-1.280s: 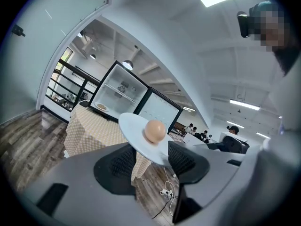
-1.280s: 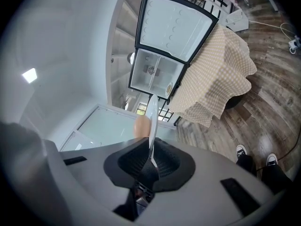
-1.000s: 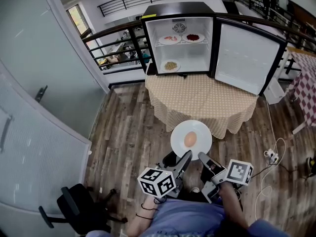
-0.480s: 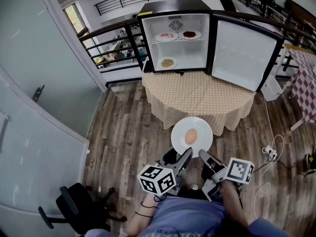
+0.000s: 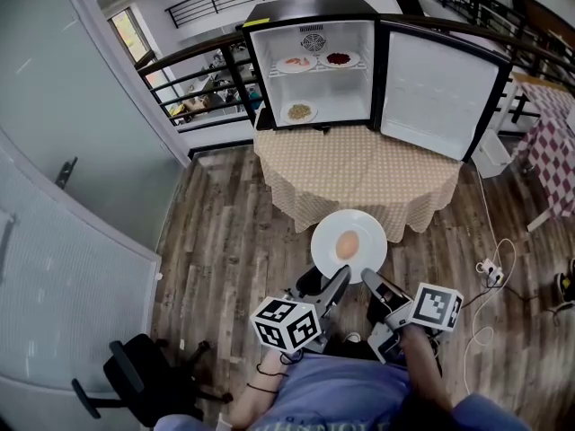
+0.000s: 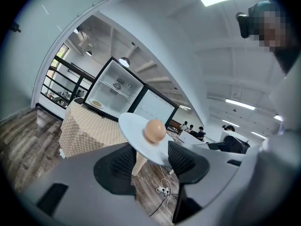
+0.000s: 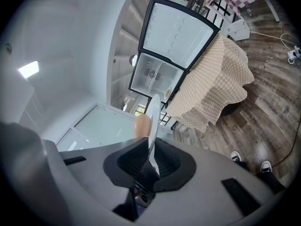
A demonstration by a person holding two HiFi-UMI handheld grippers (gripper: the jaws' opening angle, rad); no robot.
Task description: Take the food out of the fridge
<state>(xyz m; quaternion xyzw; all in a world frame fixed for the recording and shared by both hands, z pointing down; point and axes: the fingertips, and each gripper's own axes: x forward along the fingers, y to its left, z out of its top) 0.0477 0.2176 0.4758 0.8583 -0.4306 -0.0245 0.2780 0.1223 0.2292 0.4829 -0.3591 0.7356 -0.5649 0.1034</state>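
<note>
A wood-plank floor (image 5: 225, 241) is seen from the head view, with a table (image 5: 359, 182) under a beige checked cloth in the upper middle of the frame. On it a small fridge (image 5: 310, 12) is set, its door (image 5: 436, 92) swung open to the right. Three plates of food are left inside: two on the upper shelf (image 5: 296, 63) (image 5: 339, 59) and one below (image 5: 299, 112). Out of the fridge, in the lower middle of the frame, a white plate (image 5: 364, 232) is carried over the floor, with a round tan piece of food (image 5: 347, 244) lying at its centre. The left gripper (image 5: 334, 281) and the right gripper (image 5: 370, 285) are brought up to its near rim from below.

In the left gripper view, the jaws are spread wide. The white plate's near rim is shown between them, and no pad is seen pressing on it.

In the right gripper view, the white plate is seen edge-on at centre frame, and its rim is pinched between the two pads, which are closed on it. The food shows just left of the rim.
</note>
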